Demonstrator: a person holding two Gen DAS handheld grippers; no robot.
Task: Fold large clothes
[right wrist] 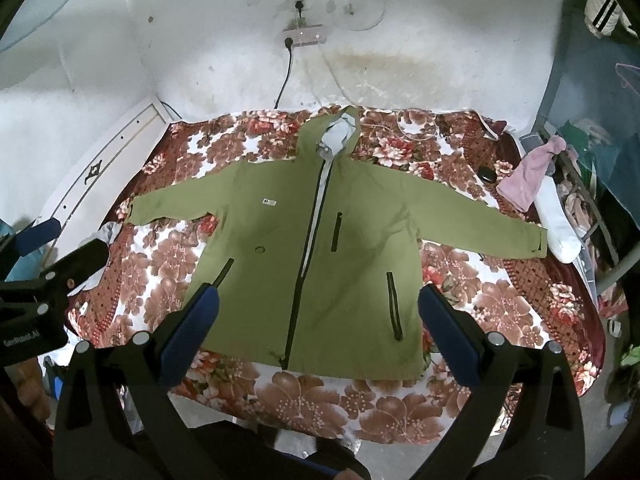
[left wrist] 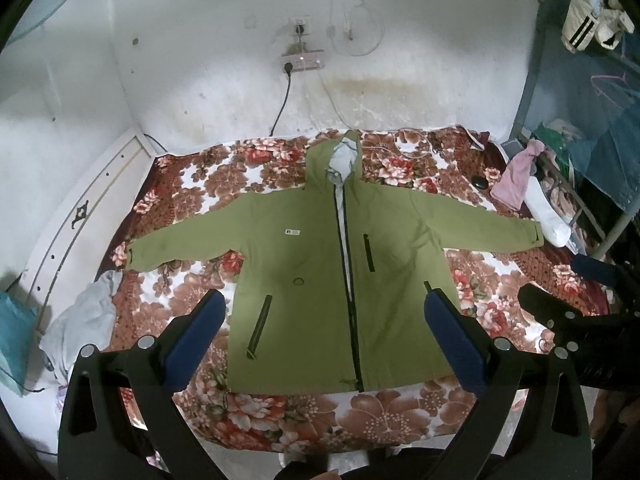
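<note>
An olive-green hooded jacket (left wrist: 320, 256) (right wrist: 280, 256) lies flat, front up, on a floral bedspread (left wrist: 400, 404) (right wrist: 360, 404). Its sleeves are spread to both sides and its hood points to the wall. A black zipper runs down its middle. My left gripper (left wrist: 326, 312) hangs open above the jacket's lower hem, nothing between its blue pads. My right gripper (right wrist: 318, 304) is likewise open over the hem, holding nothing. In the right wrist view the left gripper (right wrist: 48, 264) shows at the left edge; in the left wrist view the right gripper (left wrist: 560, 312) shows at the right edge.
A grey garment (left wrist: 80, 316) lies crumpled at the bed's left edge. Pink and white cloths (left wrist: 520, 184) and a small dark object (left wrist: 480, 181) sit at the right, beside a metal bunk frame (left wrist: 616, 228). A power strip (left wrist: 302, 62) with cables hangs on the wall behind.
</note>
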